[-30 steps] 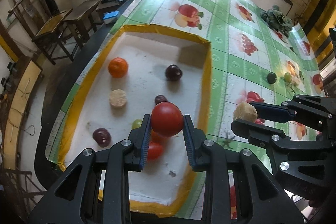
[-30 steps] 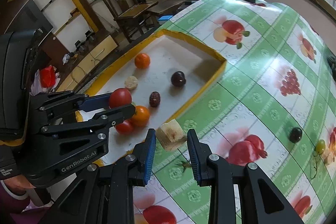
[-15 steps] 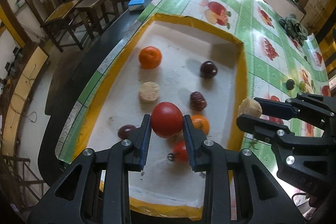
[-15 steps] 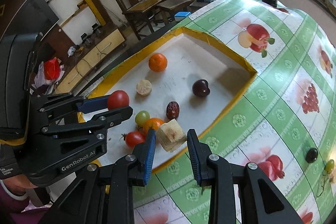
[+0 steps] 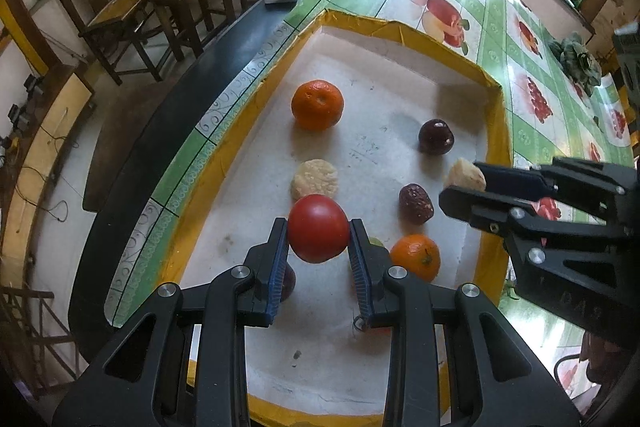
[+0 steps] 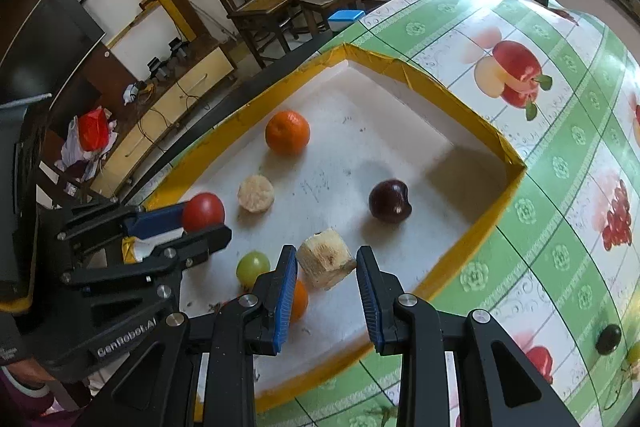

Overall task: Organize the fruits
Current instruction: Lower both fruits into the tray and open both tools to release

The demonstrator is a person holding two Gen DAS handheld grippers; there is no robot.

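Both claws have carried their loads in over the tray [image 5: 494,131]: the left claw [image 5: 319,231] pinches the red tomato [image 5: 318,227], the right claw [image 6: 326,267] apparently grips the pale chunk [image 6: 325,259] at tray's 4 o'clock; release seems next.

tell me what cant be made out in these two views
- Left wrist view: a dark fruit in the tray, mostly behind the left gripper holding the red tomato.
- Right wrist view: small orange fruit, half behind the right gripper holding the beige chunk.
- Right wrist view: dark round fruit on the tablecloth, too small to identify.
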